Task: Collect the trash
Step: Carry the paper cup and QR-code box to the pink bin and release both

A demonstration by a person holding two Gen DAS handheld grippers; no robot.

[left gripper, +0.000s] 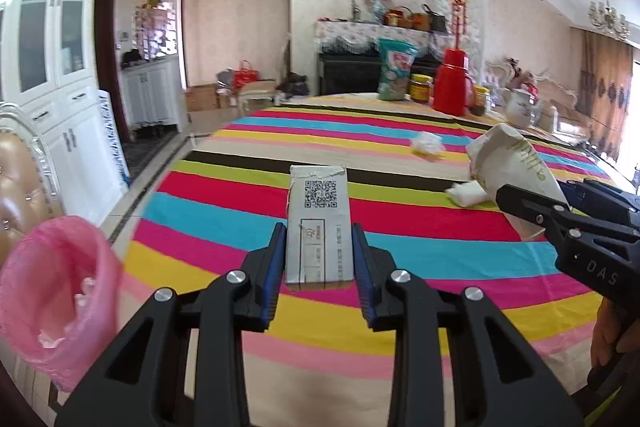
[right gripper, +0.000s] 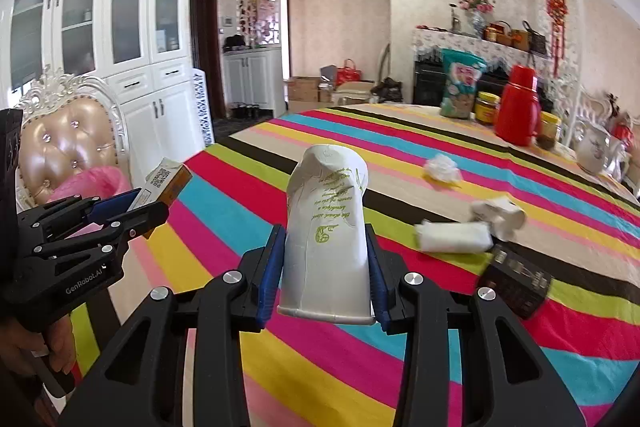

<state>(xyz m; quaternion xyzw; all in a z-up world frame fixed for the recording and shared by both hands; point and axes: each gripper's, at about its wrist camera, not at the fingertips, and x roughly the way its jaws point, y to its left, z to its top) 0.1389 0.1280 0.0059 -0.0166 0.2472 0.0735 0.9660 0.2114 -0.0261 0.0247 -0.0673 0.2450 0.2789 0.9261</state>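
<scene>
Beneath both grippers: striped surface (right gripper: pixel 320 163). Left of the left gripper (left gripper: pixel 319 259), low: pink bag (left gripper: pixel 60 299), mouth open. Right gripper (right gripper: pixel 324 267) closed on crushed white paper cup (right gripper: pixel 326 223), held above the surface. Left gripper closed on small grey carton (left gripper: pixel 319 227), QR code facing up, also lifted. Ahead-right of the right gripper, on the surface: dark box (right gripper: pixel 516 281), rolled tissue (right gripper: pixel 454 237), crumpled wad (right gripper: pixel 442 167).

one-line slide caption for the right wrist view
Right tongs grip a crumpled paper cup above the striped tablecloth, tissues still scattered.
</scene>
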